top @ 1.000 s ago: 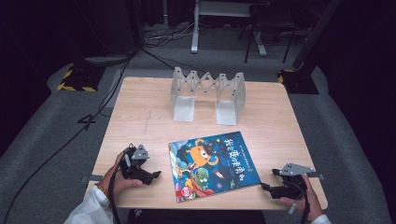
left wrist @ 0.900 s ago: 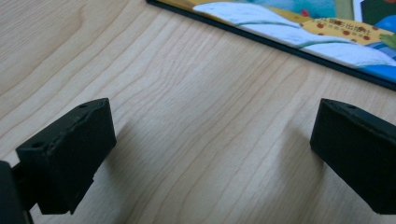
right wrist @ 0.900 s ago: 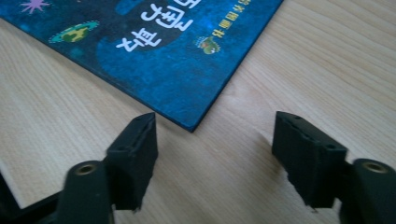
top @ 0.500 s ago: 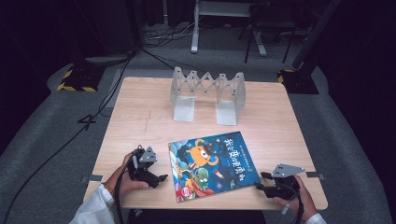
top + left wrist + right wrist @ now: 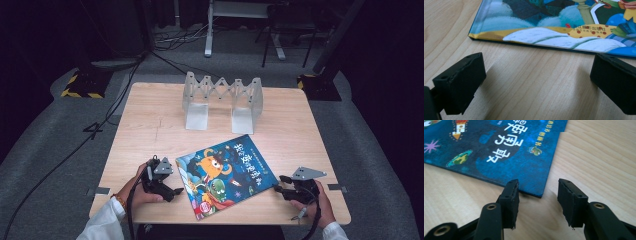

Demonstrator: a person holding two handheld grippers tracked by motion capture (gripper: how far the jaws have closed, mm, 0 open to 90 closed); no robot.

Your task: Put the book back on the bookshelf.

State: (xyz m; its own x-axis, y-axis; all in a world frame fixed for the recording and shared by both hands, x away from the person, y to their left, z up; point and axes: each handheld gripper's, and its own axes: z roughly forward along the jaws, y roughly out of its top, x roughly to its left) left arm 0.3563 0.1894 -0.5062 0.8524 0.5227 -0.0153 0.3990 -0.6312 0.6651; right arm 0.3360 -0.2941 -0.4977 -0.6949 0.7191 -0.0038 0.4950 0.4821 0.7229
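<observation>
A picture book [image 5: 225, 172] with a blue cartoon cover lies flat and slanted near the table's front edge. My left gripper [image 5: 174, 192] rests just off the book's left edge, jaws wide open. In the left gripper view that edge [image 5: 549, 25] runs across ahead of the gripper [image 5: 539, 67], with bare wood between the jaws. My right gripper [image 5: 279, 185] sits at the book's right corner. Its jaws have just been closing and stand about half apart. In the right gripper view the book's corner [image 5: 534, 187] lies at the tips of the gripper [image 5: 537, 187], with neither pad touching it.
A grey folding book stand [image 5: 222, 100] with two upright plates stands at the back middle of the wooden table [image 5: 150, 125]. The table's front edge runs close under both hands. Cables [image 5: 115, 110] trail over the floor at the left.
My right gripper has slid left up to the book's corner and its jaws have narrowed. My left gripper has edged right, closer to the book's left edge.
</observation>
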